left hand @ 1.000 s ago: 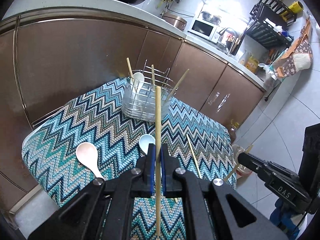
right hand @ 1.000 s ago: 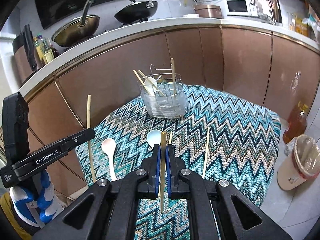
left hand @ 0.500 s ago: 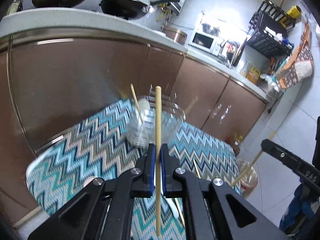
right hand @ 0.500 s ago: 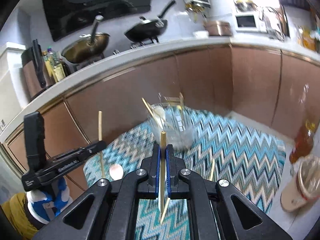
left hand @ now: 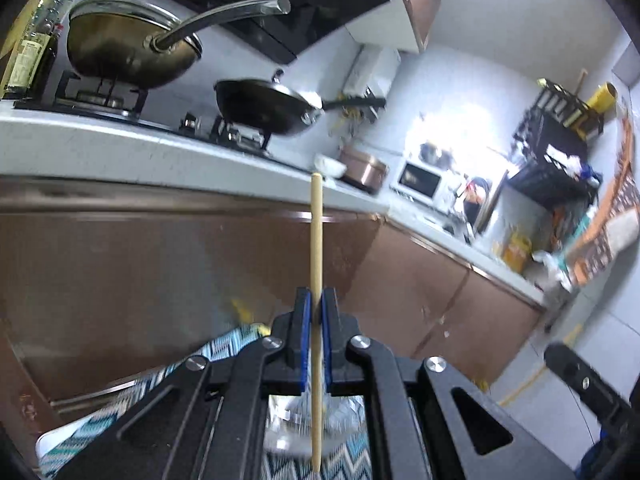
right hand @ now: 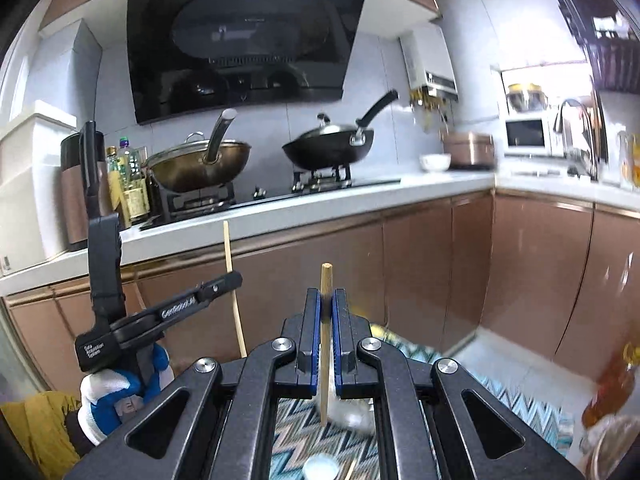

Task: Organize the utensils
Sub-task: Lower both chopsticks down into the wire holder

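My left gripper [left hand: 315,300] is shut on a wooden chopstick [left hand: 316,240] that stands upright between the blue pads, its tip reaching up past the counter edge. Below it, blurred, sits the clear utensil holder [left hand: 292,420] on the zigzag cloth [left hand: 232,344]. My right gripper [right hand: 327,300] is shut on a second chopstick [right hand: 325,280], also upright. In the right wrist view the left gripper [right hand: 228,280] shows at the left with its chopstick [right hand: 229,248], held by a gloved hand [right hand: 108,392]. A pale spoon bowl [right hand: 320,468] lies on the cloth [right hand: 296,420] at the bottom.
Brown cabinets [right hand: 420,272] and a white counter [right hand: 360,192] stand behind the cloth-covered table. Two woks [right hand: 328,148] sit on the hob. A microwave [left hand: 420,178], a sink tap [right hand: 576,132] and a dark rack [left hand: 560,144] are at the right. An oil bottle [right hand: 612,384] stands on the floor.
Both grippers have risen and tilted up with their chopsticks still held. The table and utensil holder have dropped to the bottom of each view; the hob and hood now fill the top.
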Motion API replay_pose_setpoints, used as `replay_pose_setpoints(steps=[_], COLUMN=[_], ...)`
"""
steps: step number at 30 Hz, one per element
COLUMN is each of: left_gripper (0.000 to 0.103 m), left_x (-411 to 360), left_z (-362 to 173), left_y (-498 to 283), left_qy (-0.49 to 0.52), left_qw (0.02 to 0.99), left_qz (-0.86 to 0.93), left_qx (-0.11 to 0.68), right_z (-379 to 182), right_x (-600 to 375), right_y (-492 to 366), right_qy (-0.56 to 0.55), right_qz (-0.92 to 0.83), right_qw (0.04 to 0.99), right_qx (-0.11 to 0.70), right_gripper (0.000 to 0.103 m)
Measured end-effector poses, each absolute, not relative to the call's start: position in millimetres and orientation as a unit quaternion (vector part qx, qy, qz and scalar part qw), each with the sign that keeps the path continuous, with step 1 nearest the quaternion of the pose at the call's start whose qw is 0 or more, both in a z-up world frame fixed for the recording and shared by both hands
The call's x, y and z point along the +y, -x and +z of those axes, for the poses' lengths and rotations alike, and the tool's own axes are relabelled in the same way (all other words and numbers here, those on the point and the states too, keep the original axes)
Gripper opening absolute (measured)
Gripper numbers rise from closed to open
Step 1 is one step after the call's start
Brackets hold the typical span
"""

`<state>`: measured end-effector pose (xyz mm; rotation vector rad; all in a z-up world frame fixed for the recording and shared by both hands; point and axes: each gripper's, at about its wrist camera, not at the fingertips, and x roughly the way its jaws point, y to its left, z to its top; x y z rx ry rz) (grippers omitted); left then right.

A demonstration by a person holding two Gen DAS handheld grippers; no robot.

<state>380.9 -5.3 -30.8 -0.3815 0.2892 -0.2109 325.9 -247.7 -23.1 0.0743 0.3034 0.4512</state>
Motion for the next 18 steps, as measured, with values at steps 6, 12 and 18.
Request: replay_pose_setpoints(steps=[6,12,18], left_gripper=[0.004,0.004,0.004], left_x=[-23.2,-44.6,-52.7], left_z=[-40.8,-68.7,-99.7], left_y=[-427.6,-461.9,-479.5], left_qy=[0.183,0.17,0.174], left_qw=[0.974,0.977,0.975], left_qz=[-0.068,-0.057,-0.056], left_qx=[0.112,0.112,0.129], right_z=[-38.8,-66.8,-92.1], right_x=[-247.7,-247.1,-241.3], right_y=[-367.6,-404.7,-422.5], right_qy=[-0.024,-0.02,-0.01], right_qz=[0.206,0.204,0.2], right_qw=[0.969,0.967,0.966], right_qx=[0.136,0.148,0.164], right_gripper=[0.005,0.005,0.005])
